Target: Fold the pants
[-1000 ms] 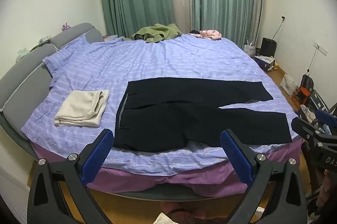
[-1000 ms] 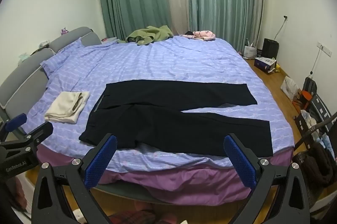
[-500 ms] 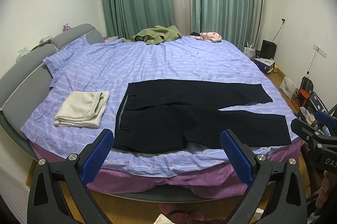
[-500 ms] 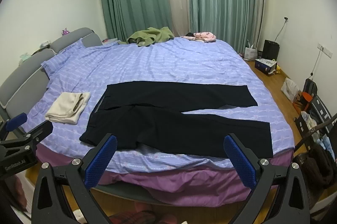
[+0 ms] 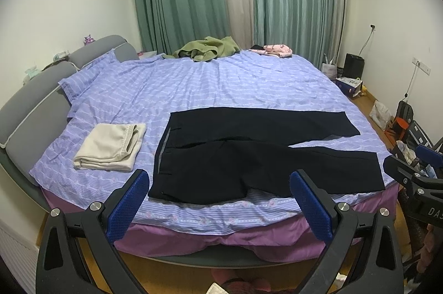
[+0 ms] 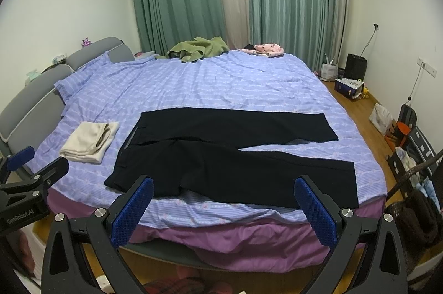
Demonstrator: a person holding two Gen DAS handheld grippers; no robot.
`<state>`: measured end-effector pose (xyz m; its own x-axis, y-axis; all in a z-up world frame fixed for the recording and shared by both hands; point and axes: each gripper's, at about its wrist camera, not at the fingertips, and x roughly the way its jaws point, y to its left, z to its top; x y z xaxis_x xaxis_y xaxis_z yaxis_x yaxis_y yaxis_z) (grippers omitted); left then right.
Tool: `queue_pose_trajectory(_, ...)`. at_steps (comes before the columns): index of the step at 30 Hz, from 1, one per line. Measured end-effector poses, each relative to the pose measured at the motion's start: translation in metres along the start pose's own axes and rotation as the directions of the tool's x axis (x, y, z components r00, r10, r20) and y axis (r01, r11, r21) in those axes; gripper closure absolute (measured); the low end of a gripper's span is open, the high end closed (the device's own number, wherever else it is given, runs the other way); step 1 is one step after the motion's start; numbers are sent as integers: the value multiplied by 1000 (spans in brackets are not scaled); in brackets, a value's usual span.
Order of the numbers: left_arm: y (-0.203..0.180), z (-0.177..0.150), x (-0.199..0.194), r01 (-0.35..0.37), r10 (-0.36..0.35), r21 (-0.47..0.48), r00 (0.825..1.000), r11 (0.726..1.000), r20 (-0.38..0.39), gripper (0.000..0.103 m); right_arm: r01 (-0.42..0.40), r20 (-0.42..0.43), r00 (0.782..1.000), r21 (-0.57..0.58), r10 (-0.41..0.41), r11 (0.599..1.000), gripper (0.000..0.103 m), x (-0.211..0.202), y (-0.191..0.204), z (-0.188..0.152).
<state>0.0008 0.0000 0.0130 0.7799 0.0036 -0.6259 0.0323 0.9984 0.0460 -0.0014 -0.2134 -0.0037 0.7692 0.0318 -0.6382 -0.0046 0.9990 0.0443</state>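
Spread flat along the near edge of the bed (image 5: 193, 219), black pants (image 5: 249, 153) within easy reach for folding, left claw (image 5: 220, 207) and right claw (image 6: 224, 209) both gaping wide, holding nothing.

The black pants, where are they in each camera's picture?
Left wrist view: the black pants lie low in the middle, waistband at left, on the bed.
Right wrist view: the black pants sit low, slightly left of centre.
Shared landmark: the folded cream garment lies just left of the waistband.
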Motion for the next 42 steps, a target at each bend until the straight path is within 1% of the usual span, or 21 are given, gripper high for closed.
queue_pose_trajectory(17,-3,1,0,10,-10,1,1000,1000,6,0,-2,2,1000,-2,2,1000,0,0,0,4)
queue_pose_trajectory(42,-4,-2,0,13,-13,-2,1000,1000,5,0,-2,5,1000,-3,2,1000,0,-1,1,0)
